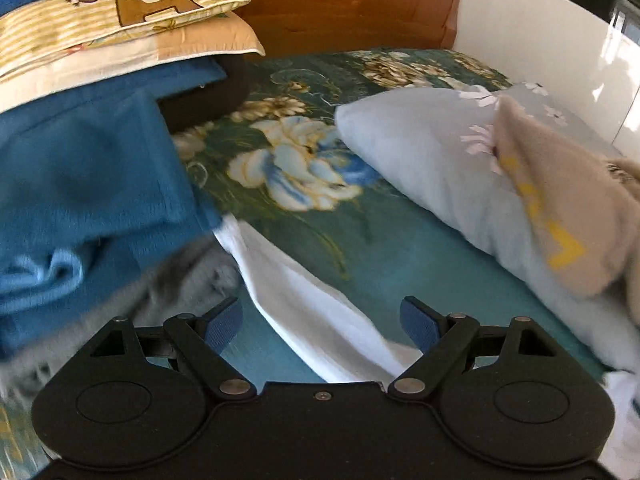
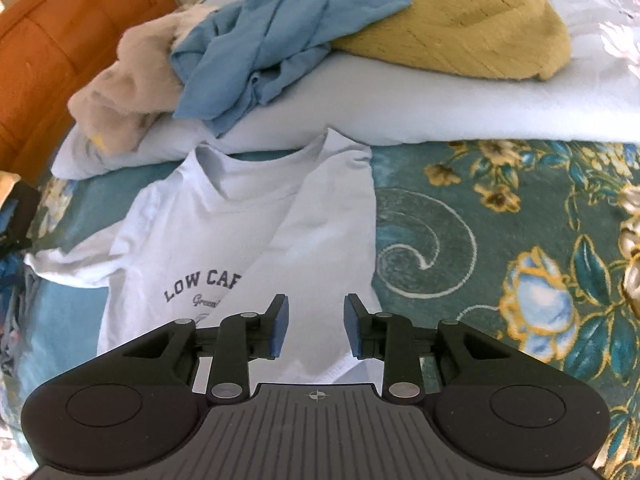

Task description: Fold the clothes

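Observation:
A white T-shirt (image 2: pixel 224 232) with dark lettering lies flat on the green floral bedspread (image 2: pixel 480 240), its right side folded over the middle. Above the folded part hovers my right gripper (image 2: pixel 314 326), jaws partly apart, with no cloth pinched between its blue pads. In the left wrist view a white edge of the same T-shirt (image 1: pixel 304 308) runs diagonally across the bed. My left gripper (image 1: pixel 322 326) stands wide open over that edge, holding nothing.
A pale blue pillow (image 2: pixel 440 112) carries a beige garment (image 2: pixel 120 96), a light blue shirt (image 2: pixel 272 36) and a mustard knit (image 2: pixel 472 20). At left a blue blanket (image 1: pixel 88 184) lies under patterned pillows (image 1: pixel 104 28). An orange headboard (image 1: pixel 352 4) closes the far side.

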{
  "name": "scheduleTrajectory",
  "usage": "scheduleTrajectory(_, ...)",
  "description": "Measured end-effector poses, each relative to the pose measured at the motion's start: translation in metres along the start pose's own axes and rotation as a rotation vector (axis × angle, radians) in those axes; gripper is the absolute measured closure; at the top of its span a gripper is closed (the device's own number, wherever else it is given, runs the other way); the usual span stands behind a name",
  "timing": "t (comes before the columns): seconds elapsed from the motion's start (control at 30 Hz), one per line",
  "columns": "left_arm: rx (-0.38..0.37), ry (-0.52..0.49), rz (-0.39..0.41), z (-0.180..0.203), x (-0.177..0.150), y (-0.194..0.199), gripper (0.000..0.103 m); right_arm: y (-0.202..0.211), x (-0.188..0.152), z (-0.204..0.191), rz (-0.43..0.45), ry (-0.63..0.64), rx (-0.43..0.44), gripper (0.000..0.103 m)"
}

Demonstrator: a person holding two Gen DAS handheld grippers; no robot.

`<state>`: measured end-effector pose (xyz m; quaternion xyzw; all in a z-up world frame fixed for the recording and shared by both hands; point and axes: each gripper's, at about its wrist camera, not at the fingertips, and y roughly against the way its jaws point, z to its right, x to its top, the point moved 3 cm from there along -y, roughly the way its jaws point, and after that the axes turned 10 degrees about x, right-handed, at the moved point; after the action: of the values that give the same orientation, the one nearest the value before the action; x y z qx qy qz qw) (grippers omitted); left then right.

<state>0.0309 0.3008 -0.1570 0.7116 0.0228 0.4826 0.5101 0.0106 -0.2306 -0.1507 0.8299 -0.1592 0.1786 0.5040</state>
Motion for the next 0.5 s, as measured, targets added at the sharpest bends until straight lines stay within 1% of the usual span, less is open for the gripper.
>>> scheduleTrajectory(0.07, -0.014, 0.006, -0.012, -0.006, 0.003, -0.013, 0.018, 0.000, 0.000, -0.005, -0.004, -0.003, -0.019, 0.076)
scheduleTrajectory(0.17, -0.029, 0.049, -0.051, -0.015, 0.007, -0.029, 0.018, -0.001, 0.000, -0.013, -0.015, -0.003, -0.042, 0.075)
scheduleTrajectory(0.23, -0.031, 0.078, -0.071, -0.020, 0.007, -0.040, 0.018, -0.003, -0.001, -0.018, -0.027, -0.002, -0.056, 0.073)
scheduleTrajectory(0.3, -0.020, 0.102, -0.085, -0.026, 0.009, -0.048, 0.019, -0.006, -0.002, -0.024, -0.034, -0.006, -0.063, 0.072)
scheduleTrajectory(0.37, -0.040, 0.135, -0.098, -0.030, 0.010, -0.054, 0.019, -0.010, -0.003, -0.030, -0.040, -0.010, -0.059, 0.071)
scheduleTrajectory(0.47, -0.061, 0.184, -0.114, -0.037, 0.012, -0.062, 0.026, -0.018, -0.003, -0.037, -0.051, -0.011, -0.058, 0.069)
scheduleTrajectory(0.5, -0.063, 0.204, -0.121, -0.039, 0.012, -0.065, 0.033, -0.021, -0.003, -0.040, -0.057, -0.012, -0.057, 0.069)
